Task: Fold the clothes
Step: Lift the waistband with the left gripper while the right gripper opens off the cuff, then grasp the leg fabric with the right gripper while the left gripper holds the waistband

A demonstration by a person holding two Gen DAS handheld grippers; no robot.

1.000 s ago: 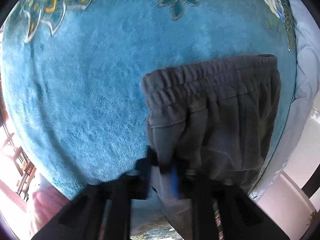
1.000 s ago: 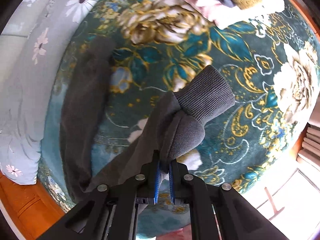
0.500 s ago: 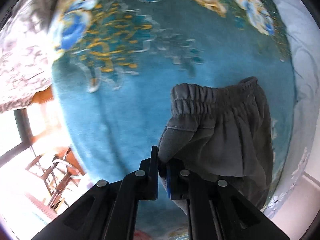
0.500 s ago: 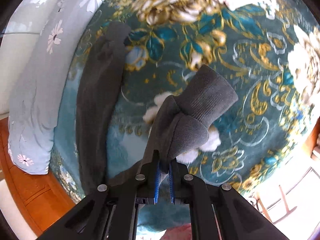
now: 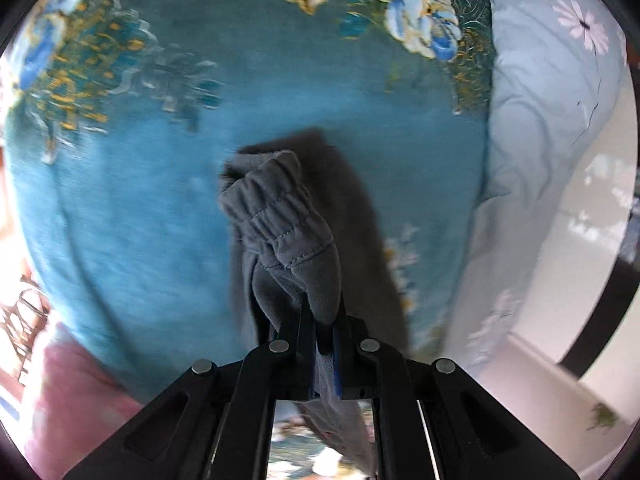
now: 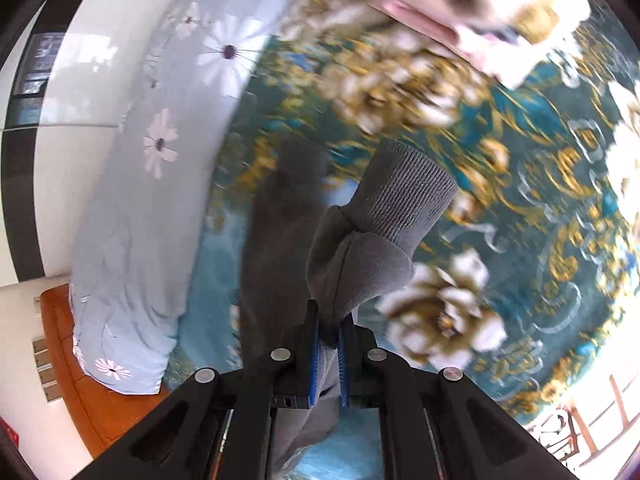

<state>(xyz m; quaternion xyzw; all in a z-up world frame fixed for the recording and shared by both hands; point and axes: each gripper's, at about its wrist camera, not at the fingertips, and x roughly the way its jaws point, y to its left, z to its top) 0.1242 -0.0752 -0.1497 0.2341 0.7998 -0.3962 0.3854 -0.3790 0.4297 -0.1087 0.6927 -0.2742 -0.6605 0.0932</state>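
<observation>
The grey trousers [image 5: 280, 236] are held up off a teal flowered blanket [image 5: 132, 208], one end in each tool. Their gathered waistband [image 5: 272, 204] is clamped between the closed jaws of the left gripper [image 5: 324, 344], and a ribbed ankle cuff [image 6: 404, 196] with the cloth just below it is pinched in the closed jaws of the right gripper [image 6: 329, 344]. The rest of the garment is seen hanging down as a dark, blurred length of leg [image 6: 280, 248] towards the blanket; whether its lowest part rests there cannot be told.

The cloth is judged to be soft, thick fleece: light, limp, with no stiffness of its own, so that it droops and bunches wherever it is not supported. It is not fragile and not likely to slip, since the nap and the ribbing give the pads something to bite. The best places to be taken hold of are the stitched, doubled parts, the elastic waistband and the cuffs, where several layers are caught together and the shape is kept.

A pale blue daisy-print pillow [image 6: 160, 184] lies along the blanket's edge, and a pile of pink and yellow clothes [image 6: 472, 12] is seen at its far side.
</observation>
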